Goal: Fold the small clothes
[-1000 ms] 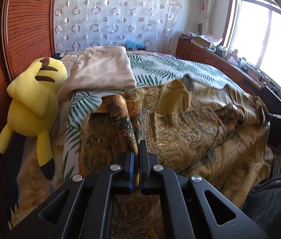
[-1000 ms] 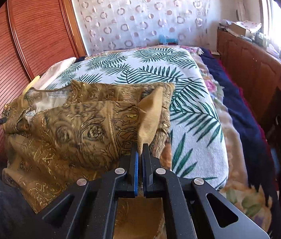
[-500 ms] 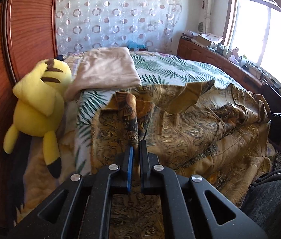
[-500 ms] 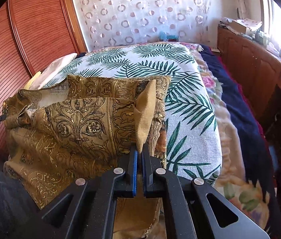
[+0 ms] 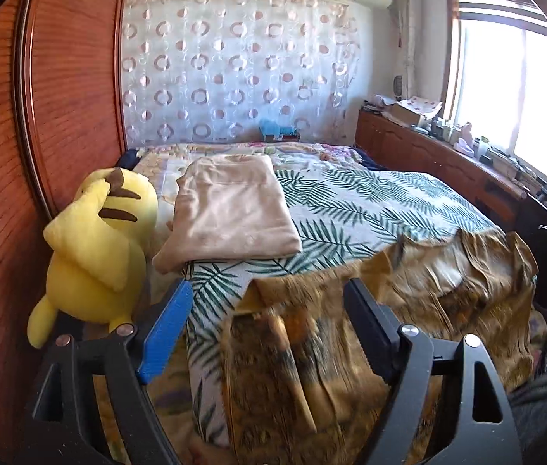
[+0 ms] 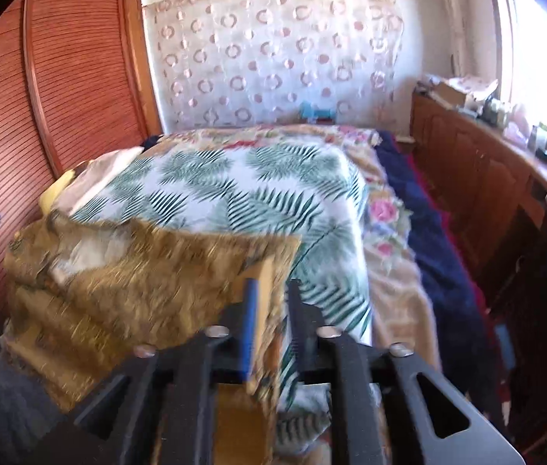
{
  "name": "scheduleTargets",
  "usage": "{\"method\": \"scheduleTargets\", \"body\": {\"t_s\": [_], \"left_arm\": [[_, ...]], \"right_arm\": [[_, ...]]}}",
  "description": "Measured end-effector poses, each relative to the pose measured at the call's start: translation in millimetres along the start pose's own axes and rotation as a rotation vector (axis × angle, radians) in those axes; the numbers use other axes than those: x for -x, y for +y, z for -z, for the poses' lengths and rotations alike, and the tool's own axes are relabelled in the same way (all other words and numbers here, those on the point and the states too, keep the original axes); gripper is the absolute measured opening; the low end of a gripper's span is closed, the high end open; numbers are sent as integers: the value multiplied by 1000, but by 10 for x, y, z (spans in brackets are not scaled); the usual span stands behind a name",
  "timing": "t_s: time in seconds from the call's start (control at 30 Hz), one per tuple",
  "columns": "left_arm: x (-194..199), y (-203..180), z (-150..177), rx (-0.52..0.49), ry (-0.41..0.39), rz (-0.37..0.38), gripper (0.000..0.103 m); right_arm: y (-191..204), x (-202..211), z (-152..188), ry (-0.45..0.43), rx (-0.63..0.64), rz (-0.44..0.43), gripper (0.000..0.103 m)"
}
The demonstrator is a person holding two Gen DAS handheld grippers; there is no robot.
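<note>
So the left tongs (image 5: 265, 306) are being held wide open over the near edge of the bed (image 5: 370, 209), with nothing gripped; the gold patterned garment (image 5: 409, 302) is lying crumpled between and beyond the fingers, apparently released. The right tongs (image 6: 271, 310) are being held only partly open, and a fold of the same garment (image 6: 149, 279) is sitting in the gap, touching the blue pad (image 6: 251, 325); whether it's actually being pinched can't be told, since that view is being smeared by motion blur. The garment's lower part is being cut off by the tongs' frames in both views. A folded beige cloth (image 5: 230, 213) is lying further up the palm-leaf bedspread, just beside a yellow plush toy (image 5: 95, 248) that's leaning against the wooden wardrobe (image 5: 40, 116).
</note>
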State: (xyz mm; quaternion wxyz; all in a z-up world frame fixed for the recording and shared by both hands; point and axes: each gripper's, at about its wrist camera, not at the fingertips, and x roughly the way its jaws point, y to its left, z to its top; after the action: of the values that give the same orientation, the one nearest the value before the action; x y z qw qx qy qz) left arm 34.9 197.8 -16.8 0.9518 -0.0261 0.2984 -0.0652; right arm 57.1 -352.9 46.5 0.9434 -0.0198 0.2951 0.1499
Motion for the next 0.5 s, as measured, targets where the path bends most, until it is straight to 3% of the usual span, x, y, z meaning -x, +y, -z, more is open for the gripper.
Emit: {"method": "scheduleTargets", "body": {"t_s": [0.17,0.33,0.43,0.5], "left_arm": [[-268,67,-70,37,27,-17,81],[-600,175,-79,43,97,-56,81],[-843,236,-53,39,168,-50,60],[-959,247,-33,38,204,-24,55]], "right_arm": [[-27,-266,-170,-21,-22,-37,40],[-47,-639,-235,20,-1,-46,42],[-96,-810,-254,65,3,-70,42],[-112,-940,-278,98,13,-51,42]]}}
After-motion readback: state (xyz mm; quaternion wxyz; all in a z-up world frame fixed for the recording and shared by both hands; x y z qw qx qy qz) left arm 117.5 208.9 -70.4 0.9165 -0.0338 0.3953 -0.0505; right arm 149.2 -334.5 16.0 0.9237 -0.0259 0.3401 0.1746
